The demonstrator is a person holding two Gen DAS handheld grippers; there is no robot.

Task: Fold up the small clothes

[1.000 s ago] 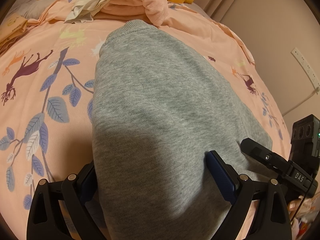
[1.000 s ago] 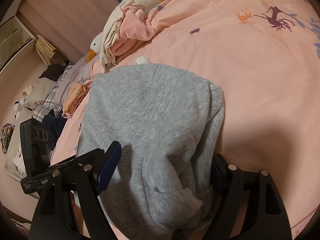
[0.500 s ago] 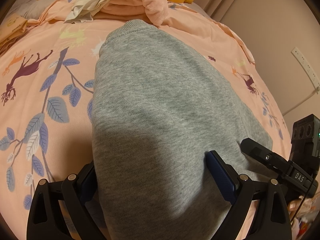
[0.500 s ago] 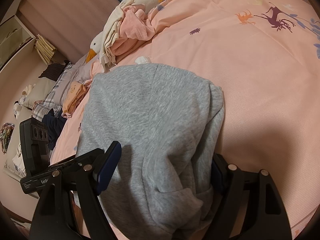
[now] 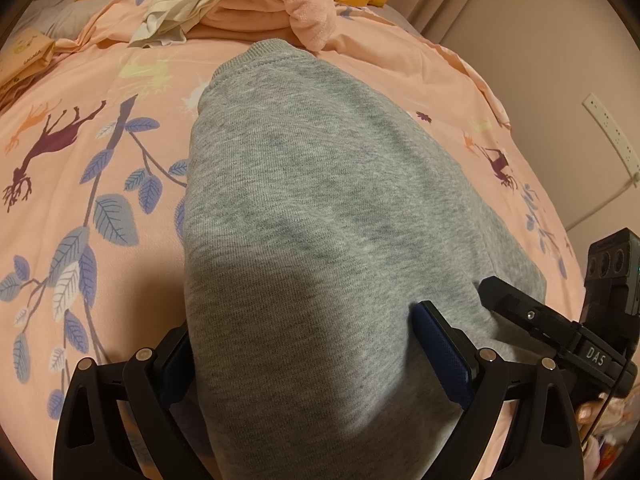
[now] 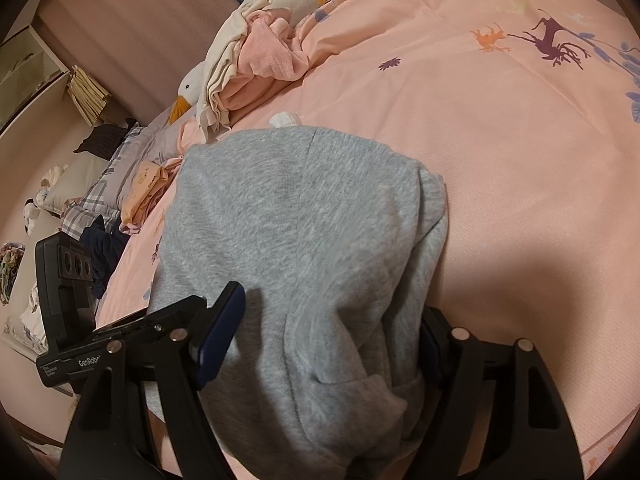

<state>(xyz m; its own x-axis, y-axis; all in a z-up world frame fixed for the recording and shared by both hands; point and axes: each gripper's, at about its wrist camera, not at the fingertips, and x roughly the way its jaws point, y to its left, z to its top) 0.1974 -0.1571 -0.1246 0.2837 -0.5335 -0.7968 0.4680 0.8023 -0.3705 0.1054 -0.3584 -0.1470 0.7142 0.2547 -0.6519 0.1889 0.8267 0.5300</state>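
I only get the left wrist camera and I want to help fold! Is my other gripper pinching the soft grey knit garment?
Observer: No. The right gripper is open, and the soft grey knit garment bulges between its fingers.
Operator: Anything hiding behind it?
Observer: A small white cloth scrap peeks out at its far edge.
Operator: Any more clothes?
Observer: A dark navy heap lies beside the plaid pillow.
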